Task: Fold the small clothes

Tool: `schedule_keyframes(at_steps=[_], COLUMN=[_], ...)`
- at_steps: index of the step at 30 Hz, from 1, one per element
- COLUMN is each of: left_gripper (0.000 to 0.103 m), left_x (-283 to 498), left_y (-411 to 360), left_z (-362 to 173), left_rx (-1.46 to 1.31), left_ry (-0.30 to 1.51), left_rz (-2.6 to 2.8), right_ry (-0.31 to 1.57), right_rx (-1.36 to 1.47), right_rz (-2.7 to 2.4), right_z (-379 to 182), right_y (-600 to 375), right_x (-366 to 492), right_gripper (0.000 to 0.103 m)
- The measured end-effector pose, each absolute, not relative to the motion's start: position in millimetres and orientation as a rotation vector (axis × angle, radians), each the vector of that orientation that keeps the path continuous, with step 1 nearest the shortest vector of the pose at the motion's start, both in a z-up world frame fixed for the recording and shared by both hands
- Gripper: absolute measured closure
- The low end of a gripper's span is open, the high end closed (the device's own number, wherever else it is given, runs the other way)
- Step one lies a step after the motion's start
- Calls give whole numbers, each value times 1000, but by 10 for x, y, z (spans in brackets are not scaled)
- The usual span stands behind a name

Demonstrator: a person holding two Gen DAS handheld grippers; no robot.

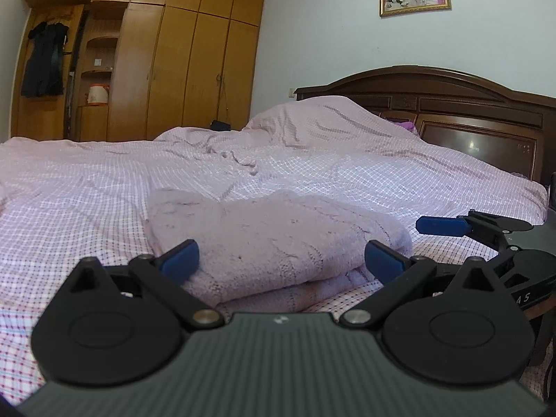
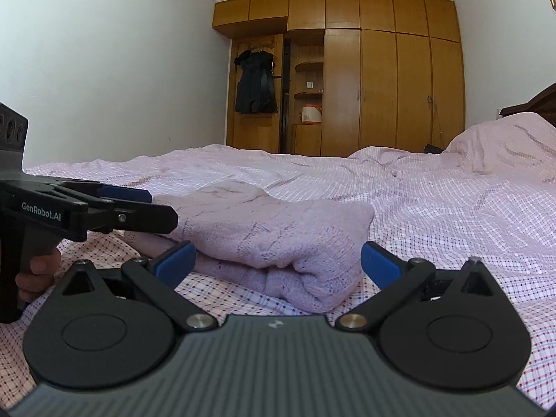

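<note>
A pale lilac knitted garment (image 1: 271, 239) lies folded into a thick bundle on the bed; it also shows in the right wrist view (image 2: 274, 236). My left gripper (image 1: 281, 259) is open, its blue fingertips (image 1: 180, 257) either side of the bundle's near edge, holding nothing. My right gripper (image 2: 276, 260) is open and empty at another edge of the bundle. The right gripper appears at the right of the left wrist view (image 1: 451, 229), and the left gripper at the left of the right wrist view (image 2: 132, 205).
The bed has a rumpled pink checked sheet (image 1: 104, 187) and a covered pillow mound (image 1: 323, 121) by the dark wooden headboard (image 1: 469, 111). A wooden wardrobe (image 2: 382, 80) with a hanging dark garment (image 2: 255, 83) stands beyond the bed.
</note>
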State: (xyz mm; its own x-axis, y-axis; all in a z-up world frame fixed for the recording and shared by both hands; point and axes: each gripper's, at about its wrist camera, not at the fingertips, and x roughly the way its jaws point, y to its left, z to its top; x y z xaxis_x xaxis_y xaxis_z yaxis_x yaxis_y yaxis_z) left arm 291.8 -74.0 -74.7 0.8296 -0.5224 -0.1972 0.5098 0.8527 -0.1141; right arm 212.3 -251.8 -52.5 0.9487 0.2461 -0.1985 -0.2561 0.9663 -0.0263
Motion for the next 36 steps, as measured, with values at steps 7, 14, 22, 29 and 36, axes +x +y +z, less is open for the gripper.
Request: schedule_keyframes(at_steps=[7,14,22,29,36], left_gripper=[0,0,0,0,0], left_x=[2919,2918,2926,2925,2924], left_y=[-747,-754,-756,-754,-753], left_z=[-744,-746,-746,-746,-745], left_rx=[-56,-55,-55,-55,-56], left_ry=[230,232,236,236,236], left_rz=[-547,-546,-547,-547,-547], right_ry=[205,213,219,218,214], right_rx=[-37,-37,-36,-38,-46], right_rz=[250,244,242,243,244], right_z=[-493,-508,-532,-551,-584], right_y=[-2553,-2536,-2522,-2510,-2497], right_x=[2121,2173,2231,2258,2286], right_gripper=[0,0,0,0,0])
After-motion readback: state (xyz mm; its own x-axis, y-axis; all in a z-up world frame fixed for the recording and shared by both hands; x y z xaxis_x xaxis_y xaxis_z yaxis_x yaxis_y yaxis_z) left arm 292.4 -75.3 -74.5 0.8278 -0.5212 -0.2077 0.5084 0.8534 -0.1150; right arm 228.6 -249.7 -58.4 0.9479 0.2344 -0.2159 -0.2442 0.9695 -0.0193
